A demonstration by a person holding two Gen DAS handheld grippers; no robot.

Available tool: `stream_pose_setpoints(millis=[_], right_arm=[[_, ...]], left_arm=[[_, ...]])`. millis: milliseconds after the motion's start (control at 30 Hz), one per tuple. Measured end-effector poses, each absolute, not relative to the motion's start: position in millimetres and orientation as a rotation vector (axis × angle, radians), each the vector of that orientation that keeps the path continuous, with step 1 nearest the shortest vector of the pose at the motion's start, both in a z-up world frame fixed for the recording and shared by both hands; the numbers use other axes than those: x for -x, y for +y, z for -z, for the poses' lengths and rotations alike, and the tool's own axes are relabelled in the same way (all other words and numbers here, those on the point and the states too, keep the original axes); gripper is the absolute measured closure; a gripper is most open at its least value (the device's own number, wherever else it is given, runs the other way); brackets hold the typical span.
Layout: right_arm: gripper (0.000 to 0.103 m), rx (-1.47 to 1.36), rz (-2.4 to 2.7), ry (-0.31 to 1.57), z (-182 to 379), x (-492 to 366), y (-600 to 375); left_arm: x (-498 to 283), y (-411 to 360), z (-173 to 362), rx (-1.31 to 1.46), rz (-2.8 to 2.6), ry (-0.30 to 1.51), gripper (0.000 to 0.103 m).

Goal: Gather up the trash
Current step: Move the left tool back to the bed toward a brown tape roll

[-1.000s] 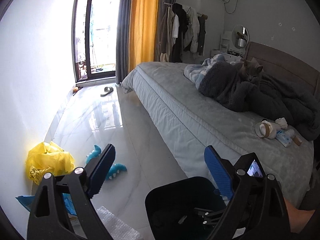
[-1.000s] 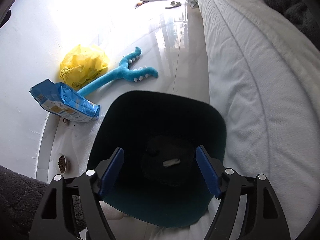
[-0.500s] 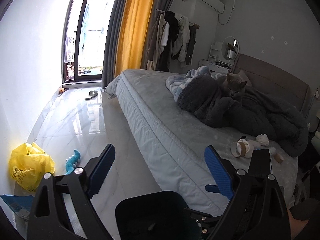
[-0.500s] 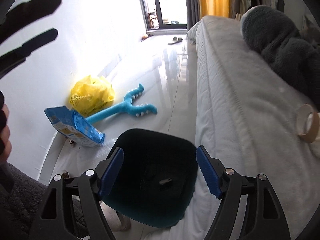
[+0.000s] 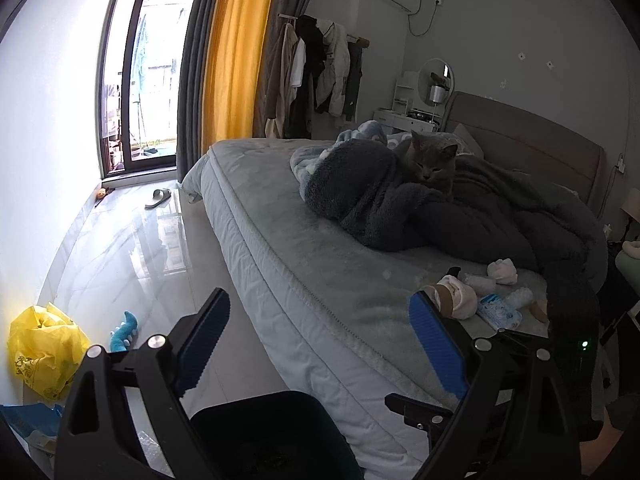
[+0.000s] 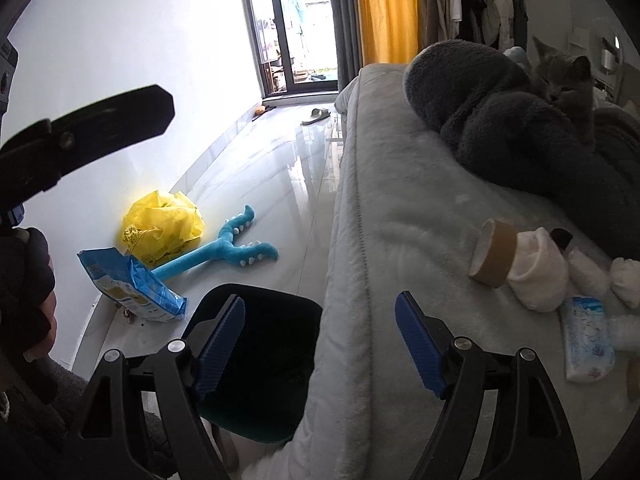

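Right gripper spread wide, empty, above grey bed edge; left gripper likewise open. Trash beyond: brown cardboard tape roll, crumpled white tissues. Best approached low, clear of grey cat. Black bin beside bed on glossy tiled floor.

A grey bed fills the room's right side, its padded headboard against the grey wall. Beyond the bed's foot, a glass door throws daylight across the glossy pale floor. Beside the door hang grey and yellow curtains, then a clothes rack.
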State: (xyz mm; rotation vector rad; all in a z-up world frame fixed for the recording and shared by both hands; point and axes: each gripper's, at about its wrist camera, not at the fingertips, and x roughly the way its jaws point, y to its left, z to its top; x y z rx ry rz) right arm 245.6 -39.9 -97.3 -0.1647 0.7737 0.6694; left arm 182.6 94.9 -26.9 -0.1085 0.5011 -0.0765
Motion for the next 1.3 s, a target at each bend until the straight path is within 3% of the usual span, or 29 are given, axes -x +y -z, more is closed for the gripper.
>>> stream_pose_setpoints(millis=[700, 1300], right_arm=[[0.024, 0.118, -0.535, 0.704, 68.7, -252.7, -170.9], [0.024, 0.097, -0.445, 0.696, 72.1, -272.9, -265.5]], left_arm=[[-228.5, 13.4, 41.7, 0.066, 0.133, 0.544, 0.013], [-261.3, -38.6, 76.1, 0.040, 0.160, 0.606, 0.039]])
